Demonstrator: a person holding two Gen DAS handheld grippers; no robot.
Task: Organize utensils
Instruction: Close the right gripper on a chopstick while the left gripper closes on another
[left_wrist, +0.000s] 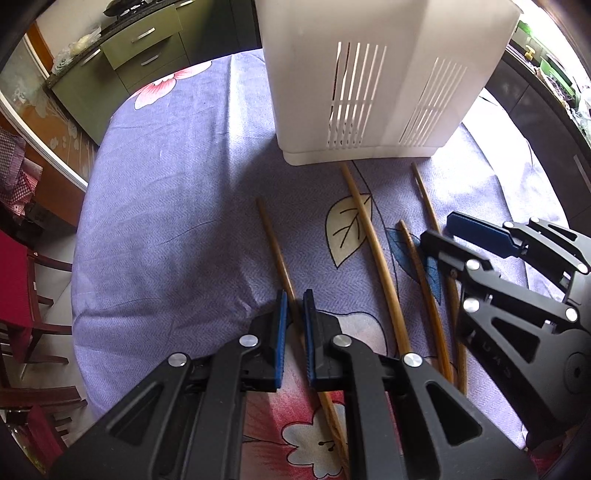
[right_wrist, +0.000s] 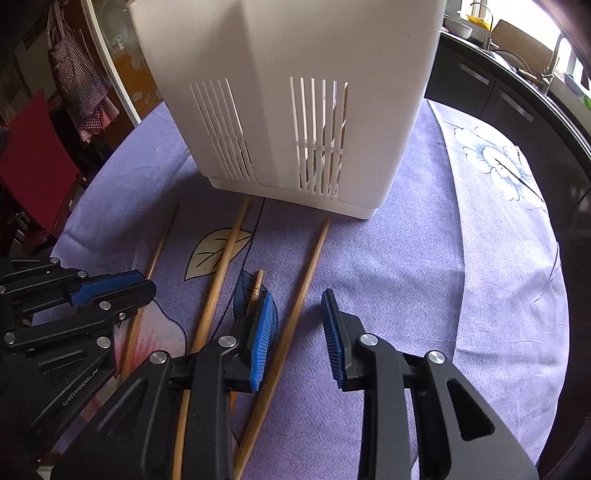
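Two black hand-held grippers with ribbed blue rubber pads work over a table draped in a purple woven tablecloth (left_wrist: 166, 192) printed with pink and white flowers and outlined leaves.

The left gripper (left_wrist: 294, 332) has its fingers drawn narrow around a thin, round bamboo chopstick (left_wrist: 275, 251). The stick runs between the two pads and reaches out ahead of the fingertips; whether the pads actually press on it cannot be told.

To the right of those fingers lie three more slender, brown chopsticks. The long chopstick (left_wrist: 373, 236) curves in the fisheye view, and its far tip ends just short of the holder. Next comes the short chopstick (left_wrist: 421, 280), then the far chopstick (left_wrist: 424, 192), partly hidden behind the right gripper (right_wrist: 297, 332).

The right gripper's fingers stand wide apart. The far chopstick (right_wrist: 295, 310) passes through the gap between them, close to the left pad and touching neither. The tip of the short chopstick (right_wrist: 256, 286) shows just beyond the left pad.

Ahead of both sets of fingertips stands the utensil holder (left_wrist: 376, 74), a tall, smooth, matte white plastic box with rounded corners and panels of narrow vertical slots low on its walls.
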